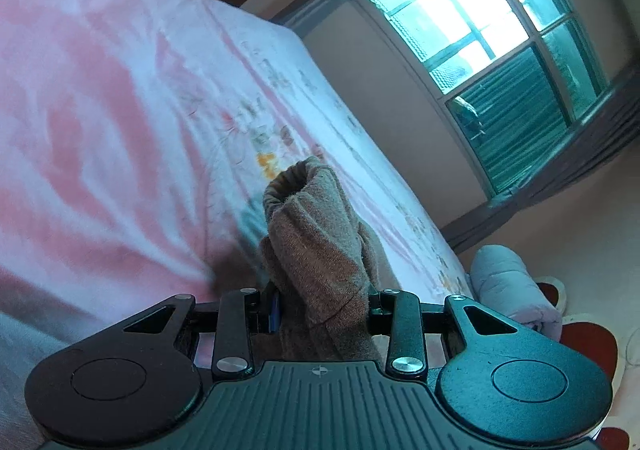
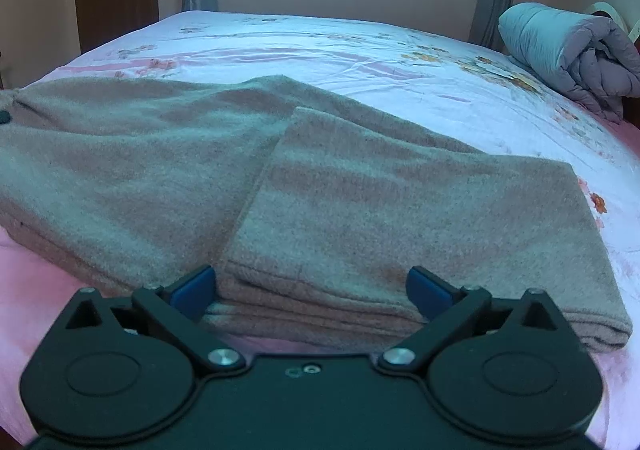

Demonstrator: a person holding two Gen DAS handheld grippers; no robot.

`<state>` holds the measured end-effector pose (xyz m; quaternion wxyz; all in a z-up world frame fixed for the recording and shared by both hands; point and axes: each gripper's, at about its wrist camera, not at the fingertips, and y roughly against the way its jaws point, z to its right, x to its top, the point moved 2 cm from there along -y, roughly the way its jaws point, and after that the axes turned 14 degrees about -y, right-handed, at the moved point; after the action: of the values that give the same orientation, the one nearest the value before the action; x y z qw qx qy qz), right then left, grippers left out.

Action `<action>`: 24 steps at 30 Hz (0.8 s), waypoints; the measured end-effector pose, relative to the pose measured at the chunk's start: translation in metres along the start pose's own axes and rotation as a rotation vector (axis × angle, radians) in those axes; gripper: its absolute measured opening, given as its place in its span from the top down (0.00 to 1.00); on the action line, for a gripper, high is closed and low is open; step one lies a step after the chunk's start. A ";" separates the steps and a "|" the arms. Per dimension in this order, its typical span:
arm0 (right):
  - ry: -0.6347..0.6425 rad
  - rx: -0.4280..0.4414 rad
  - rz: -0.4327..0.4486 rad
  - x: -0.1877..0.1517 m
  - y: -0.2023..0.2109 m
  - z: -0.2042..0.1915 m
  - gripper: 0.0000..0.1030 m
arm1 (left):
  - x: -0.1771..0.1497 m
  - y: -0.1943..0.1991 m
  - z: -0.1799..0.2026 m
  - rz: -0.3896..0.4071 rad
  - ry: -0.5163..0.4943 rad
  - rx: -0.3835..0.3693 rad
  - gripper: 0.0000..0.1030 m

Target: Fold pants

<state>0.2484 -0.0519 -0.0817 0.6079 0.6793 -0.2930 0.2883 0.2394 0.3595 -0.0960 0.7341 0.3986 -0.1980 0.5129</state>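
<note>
Two hand-held grippers: left [image 1: 320, 314] clamps pants [image 1: 316, 250]; right [image 2: 312, 290] straddles them

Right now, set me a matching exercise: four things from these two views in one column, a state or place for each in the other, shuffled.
Things:
1. left gripper
2. right gripper
3. rolled grey quilt
4. brown pants

States or places:
A. lying partly folded on the floral bedsheet
B. jaws open at the fabric's near edge
C. shut on a bunched cuff
D. at the bed's far right corner

Pairs: 1-C, 2-B, 3-D, 4-A
</note>
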 end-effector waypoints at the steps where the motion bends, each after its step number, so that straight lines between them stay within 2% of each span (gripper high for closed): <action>1: -0.001 0.000 0.001 -0.001 0.000 0.000 0.06 | 0.003 0.001 0.003 0.002 -0.008 -0.004 0.66; 8: -0.002 0.005 0.008 -0.002 0.001 0.001 0.06 | 0.021 0.017 0.039 0.028 -0.080 -0.033 0.66; 13: 0.016 0.029 -0.005 0.000 0.000 0.003 0.06 | 0.036 0.030 0.097 0.055 -0.195 -0.079 0.66; 15: -0.021 0.082 0.009 0.010 0.014 0.011 0.14 | 0.040 0.032 0.129 0.054 -0.278 -0.092 0.66; 16: -0.056 0.128 0.065 0.014 0.029 0.018 0.13 | 0.041 0.033 0.143 0.056 -0.316 -0.094 0.66; 17: -0.083 0.152 0.142 0.017 0.048 0.028 0.08 | 0.040 0.033 0.158 0.056 -0.343 -0.104 0.66; 18: -0.091 0.159 0.188 0.018 0.062 0.038 0.07 | 0.038 0.032 0.174 0.052 -0.363 -0.124 0.66; 21: -0.206 0.184 0.208 0.021 0.084 0.091 0.07 | 0.028 0.025 0.220 0.040 -0.425 -0.163 0.66; 24: -0.345 0.143 0.206 0.022 0.091 0.154 0.07 | 0.006 0.010 0.271 0.010 -0.496 -0.203 0.66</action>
<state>0.2005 -0.2147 -0.0196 0.4664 0.7264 -0.4394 0.2484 0.2644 0.1505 0.0755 0.6968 0.4355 -0.4242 0.3807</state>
